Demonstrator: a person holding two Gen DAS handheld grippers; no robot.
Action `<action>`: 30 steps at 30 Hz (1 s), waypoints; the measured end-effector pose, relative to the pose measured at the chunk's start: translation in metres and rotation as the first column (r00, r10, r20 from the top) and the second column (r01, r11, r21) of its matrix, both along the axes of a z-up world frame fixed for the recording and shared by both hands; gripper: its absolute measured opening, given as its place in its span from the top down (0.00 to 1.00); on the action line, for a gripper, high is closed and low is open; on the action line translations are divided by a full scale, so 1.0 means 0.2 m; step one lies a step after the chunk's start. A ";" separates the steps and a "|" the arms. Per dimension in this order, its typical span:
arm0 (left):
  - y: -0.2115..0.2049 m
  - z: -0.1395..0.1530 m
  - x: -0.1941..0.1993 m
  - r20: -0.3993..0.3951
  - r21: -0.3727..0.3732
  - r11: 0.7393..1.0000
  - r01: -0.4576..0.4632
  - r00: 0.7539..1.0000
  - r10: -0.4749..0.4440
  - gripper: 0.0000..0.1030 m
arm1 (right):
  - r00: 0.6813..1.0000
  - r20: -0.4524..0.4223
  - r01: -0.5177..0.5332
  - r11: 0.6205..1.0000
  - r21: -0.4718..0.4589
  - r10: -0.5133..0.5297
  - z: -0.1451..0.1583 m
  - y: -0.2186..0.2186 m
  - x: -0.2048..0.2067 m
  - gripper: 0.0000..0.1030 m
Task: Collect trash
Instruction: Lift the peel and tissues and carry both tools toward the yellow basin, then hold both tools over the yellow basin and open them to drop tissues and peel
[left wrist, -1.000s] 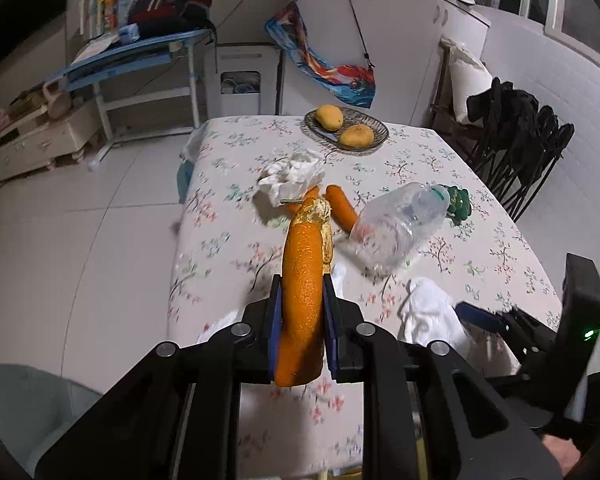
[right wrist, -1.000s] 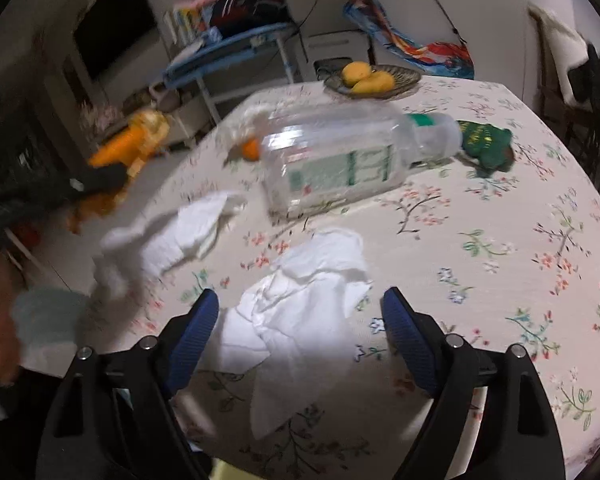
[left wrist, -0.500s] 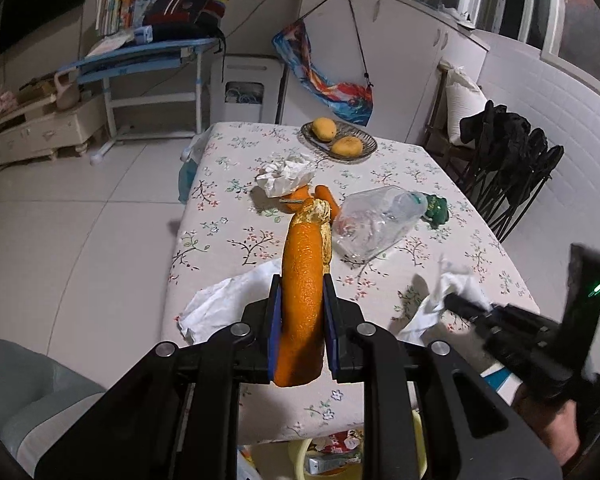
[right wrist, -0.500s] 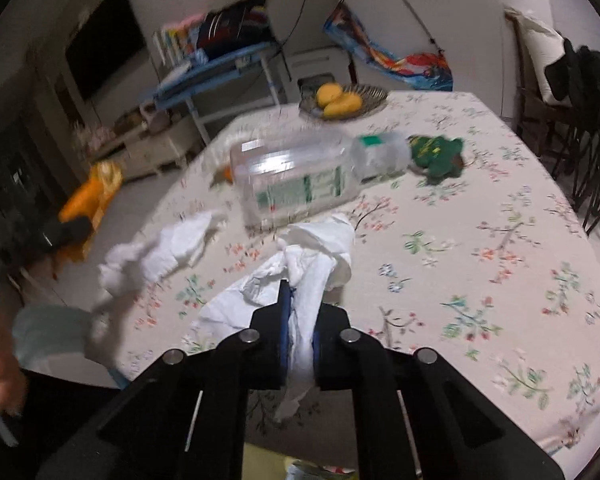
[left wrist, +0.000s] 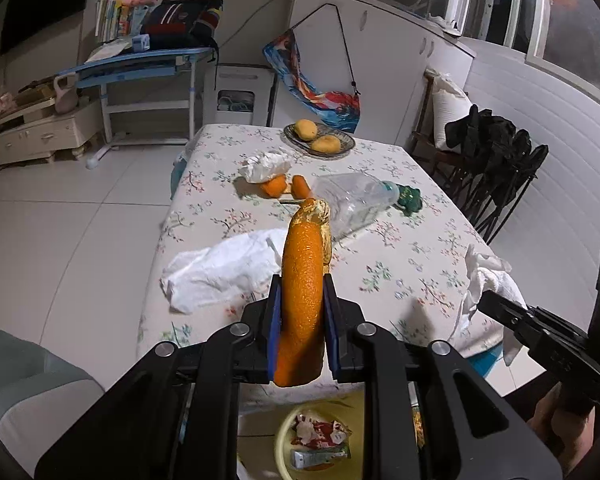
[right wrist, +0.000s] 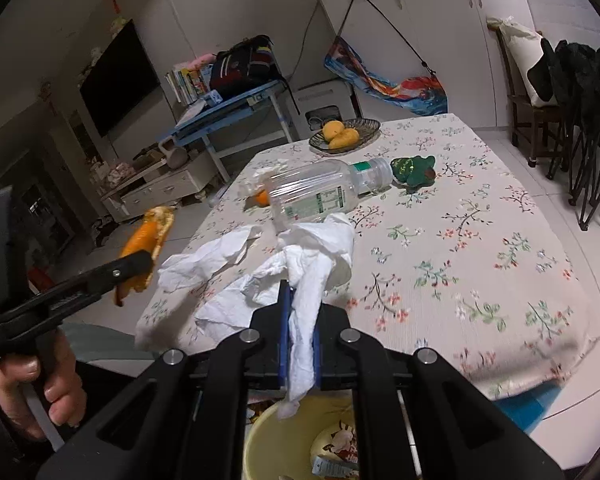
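My left gripper (left wrist: 300,300) is shut on a long piece of orange peel (left wrist: 303,276), held above the near table edge; the same orange peel (right wrist: 146,240) shows at the left of the right wrist view. My right gripper (right wrist: 300,312) is shut on a crumpled white tissue (right wrist: 312,256), lifted off the table, and that tissue (left wrist: 484,276) hangs at the right in the left wrist view. A yellow bin (right wrist: 284,432) with wrappers inside stands below both grippers; the bin (left wrist: 284,440) also shows under the left one. Another white tissue (left wrist: 224,264), an empty plastic bottle (left wrist: 352,196) and orange peel pieces (left wrist: 284,186) lie on the table.
The floral tablecloth (right wrist: 460,240) covers the table. A crumpled tissue (left wrist: 266,164), a green wrapper (left wrist: 410,200) and a dish of yellow fruit (left wrist: 320,140) sit farther back. Folded black chairs (left wrist: 496,168) stand to the right. A hand (right wrist: 40,392) holds the left gripper.
My right gripper closed on the white tissue and lifted it back off the table. Both grippers drew back toward the near edge, bringing the yellow bin into view below.
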State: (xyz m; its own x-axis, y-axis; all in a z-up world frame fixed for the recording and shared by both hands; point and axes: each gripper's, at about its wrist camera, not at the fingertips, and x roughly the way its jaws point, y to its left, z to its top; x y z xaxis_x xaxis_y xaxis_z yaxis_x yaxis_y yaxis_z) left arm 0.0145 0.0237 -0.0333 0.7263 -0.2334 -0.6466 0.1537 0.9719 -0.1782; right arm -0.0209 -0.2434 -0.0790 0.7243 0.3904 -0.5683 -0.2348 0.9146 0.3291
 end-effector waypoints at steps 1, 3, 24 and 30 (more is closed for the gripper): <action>-0.01 0.00 -0.02 0.001 -0.003 1.000 0.005 1.000 -0.005 0.82 | 1.000 -0.001 -0.004 1.000 -0.003 0.004 0.00 0.00 -0.02 0.90; -0.02 -0.01 -0.05 0.001 -0.005 1.000 0.013 1.000 -0.013 0.82 | 1.000 -0.002 -0.012 1.000 -0.015 0.012 0.00 0.01 -0.06 0.90; -0.10 -0.09 -0.24 -0.009 0.007 0.998 0.068 0.998 -0.068 0.82 | 0.992 -0.087 -0.092 0.993 -0.069 0.086 -0.12 0.10 -0.24 0.90; -0.13 -0.11 -0.27 -0.016 0.023 0.996 0.081 0.997 -0.080 0.82 | 0.984 -0.155 -0.103 0.990 -0.095 0.088 -0.18 0.12 -0.24 0.90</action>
State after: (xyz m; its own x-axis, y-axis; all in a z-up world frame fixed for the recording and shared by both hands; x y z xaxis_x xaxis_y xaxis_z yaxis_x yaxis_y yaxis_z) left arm -0.0388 -0.0015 -0.0556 0.6961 -0.2754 -0.6630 0.2290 0.9604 -0.1586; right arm -0.0682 -0.2201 -0.1156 0.5901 0.3876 -0.7082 -0.2776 0.9211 0.2728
